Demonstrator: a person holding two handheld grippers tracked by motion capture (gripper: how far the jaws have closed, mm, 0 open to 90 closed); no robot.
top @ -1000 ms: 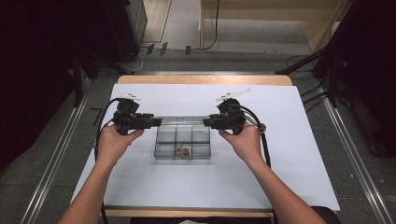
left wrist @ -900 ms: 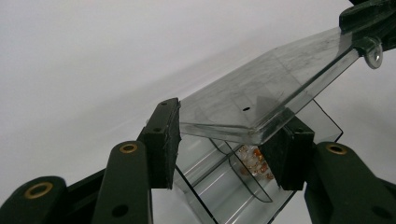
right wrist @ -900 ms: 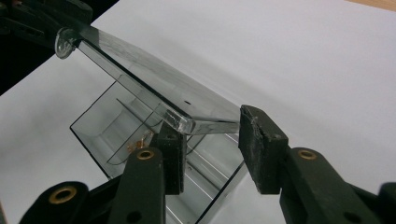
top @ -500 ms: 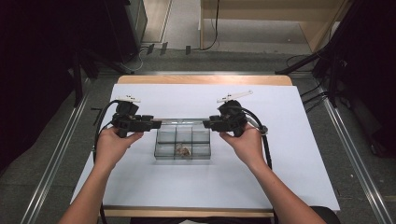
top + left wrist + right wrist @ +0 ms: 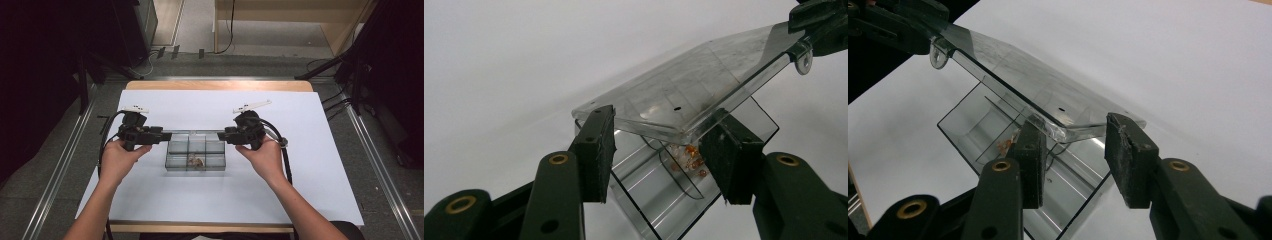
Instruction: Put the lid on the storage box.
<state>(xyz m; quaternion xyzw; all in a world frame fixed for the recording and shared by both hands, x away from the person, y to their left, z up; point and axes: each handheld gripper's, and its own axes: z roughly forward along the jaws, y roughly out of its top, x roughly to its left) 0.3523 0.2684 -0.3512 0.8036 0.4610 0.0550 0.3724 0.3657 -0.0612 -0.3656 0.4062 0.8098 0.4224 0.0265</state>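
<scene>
Two grippers: the left gripper (image 5: 659, 150) and the right gripper (image 5: 1073, 145), each in one of the person's hands, face each other across the box.
Left jaws: pinching one short end of the clear hinged plastic lid (image 5: 684, 90).
Right jaws: pinching the opposite short end of the lid, the pads against its edge.
Task thing: a clear plastic compartment box (image 5: 196, 157) sits at the middle of the table, between the two hands.
Contents: small orange-brown pieces (image 5: 689, 155) lie in one front compartment; the other compartments look bare.
Done: the lid is raised off the box and held tilted above it.
Left: by my reading, swinging the lid fully back or shutting it, then letting go.
Surface: a white sheet (image 5: 200, 200) covers a wooden tabletop (image 5: 215, 85).
Room: grey floor, metal rails at both sides, cables and pale wooden furniture (image 5: 280, 10) beyond.
</scene>
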